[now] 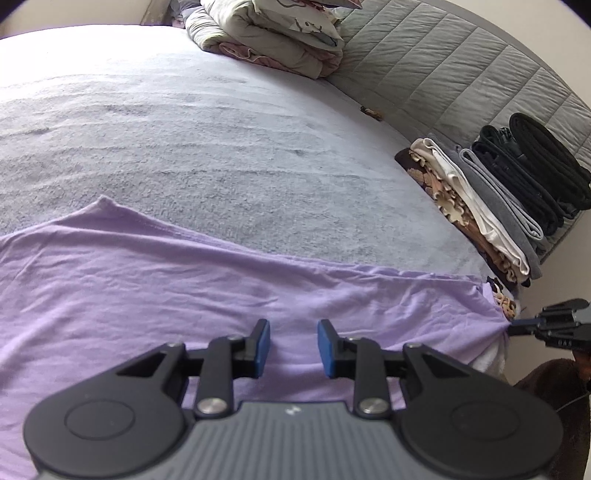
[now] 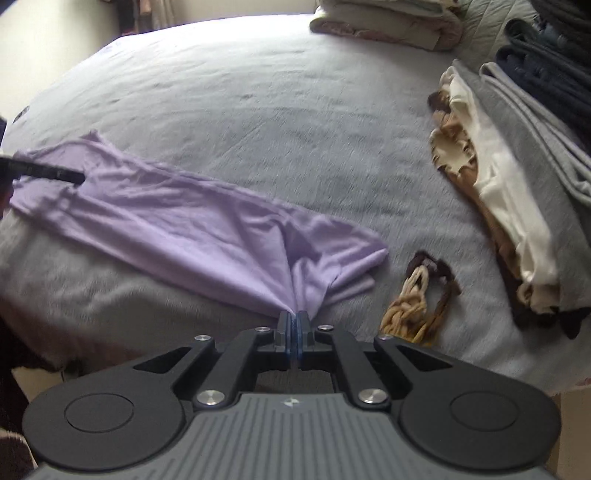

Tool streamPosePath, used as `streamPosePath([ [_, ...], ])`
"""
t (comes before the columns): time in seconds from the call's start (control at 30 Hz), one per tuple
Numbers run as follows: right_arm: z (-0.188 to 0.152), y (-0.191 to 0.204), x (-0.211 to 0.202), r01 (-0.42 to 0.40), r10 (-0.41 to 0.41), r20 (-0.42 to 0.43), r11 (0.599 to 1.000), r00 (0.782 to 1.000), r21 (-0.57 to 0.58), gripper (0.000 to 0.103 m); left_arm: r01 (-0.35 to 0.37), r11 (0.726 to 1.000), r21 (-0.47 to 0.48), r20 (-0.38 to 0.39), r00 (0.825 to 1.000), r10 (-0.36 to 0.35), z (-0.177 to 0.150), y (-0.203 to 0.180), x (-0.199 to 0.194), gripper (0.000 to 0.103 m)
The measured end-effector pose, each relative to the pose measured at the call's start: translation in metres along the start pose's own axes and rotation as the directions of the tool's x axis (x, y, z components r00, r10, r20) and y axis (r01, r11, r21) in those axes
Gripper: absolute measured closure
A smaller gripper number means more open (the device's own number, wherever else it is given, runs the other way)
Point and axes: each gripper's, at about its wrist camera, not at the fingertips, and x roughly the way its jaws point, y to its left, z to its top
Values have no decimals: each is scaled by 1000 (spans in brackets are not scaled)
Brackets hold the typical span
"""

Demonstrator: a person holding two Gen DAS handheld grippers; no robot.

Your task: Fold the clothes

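A lilac garment (image 1: 184,280) lies spread on the grey bed cover (image 1: 221,147), wrinkled, reaching across the near edge. My left gripper (image 1: 293,347) hovers over it, open, with nothing between its blue pads. In the right wrist view the same lilac garment (image 2: 177,225) stretches away to the left, and my right gripper (image 2: 293,321) is shut on its bunched corner at the bed's near edge. The right gripper (image 1: 517,328) also shows at the far right of the left wrist view, pinching the gathered cloth. The left gripper (image 2: 48,172) appears as a dark tip over the garment's far end.
A stack of folded clothes (image 2: 517,166), brown, cream, grey and dark, lies along the right side by the quilted headboard (image 1: 461,62). A brown and cream braided piece (image 2: 421,295) lies beside the garment. Folded bedding (image 1: 273,33) sits at the far end.
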Motion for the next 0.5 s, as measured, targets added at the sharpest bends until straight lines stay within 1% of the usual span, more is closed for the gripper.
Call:
streamPosePath([
  [0.03,0,-1,-3,-9,9,13,1000,1000,12,96,-2,1000,0,-2,1000,2,0,1,0,73],
  [0.1,3,-5,-9,-27,24,47,999,999,45,84,-18,1000,1,3,1000,18,2,4,-2,71],
  [0.17,10,-7,-11,-25,19,78,997,997,74,77,-49,999,7,22,999,49,5,9,-6,69],
  [0.2,13,-8,-9,-17,9,88,996,996,87,77,-68,998,7,39,997,68,8,13,-10,67],
  [0.23,17,-9,-6,-8,-1,96,995,995,98,77,-88,996,6,57,994,88,11,18,-14,63],
  [0.3,24,-12,-1,8,-22,110,993,994,122,77,-152,988,15,100,984,150,18,30,-21,62],
  [0.37,32,-14,4,24,-43,125,989,991,145,77,-236,971,33,142,963,229,26,44,-25,55],
  [0.4,36,-15,7,32,-53,131,987,990,157,77,-272,961,39,158,952,263,31,50,-24,54],
  [0.43,37,-18,10,36,-60,134,984,989,175,77,-290,956,37,167,945,280,35,56,-23,53],
  [0.5,38,-25,16,39,-69,134,976,989,216,77,-292,956,22,170,943,284,43,66,-20,53],
])
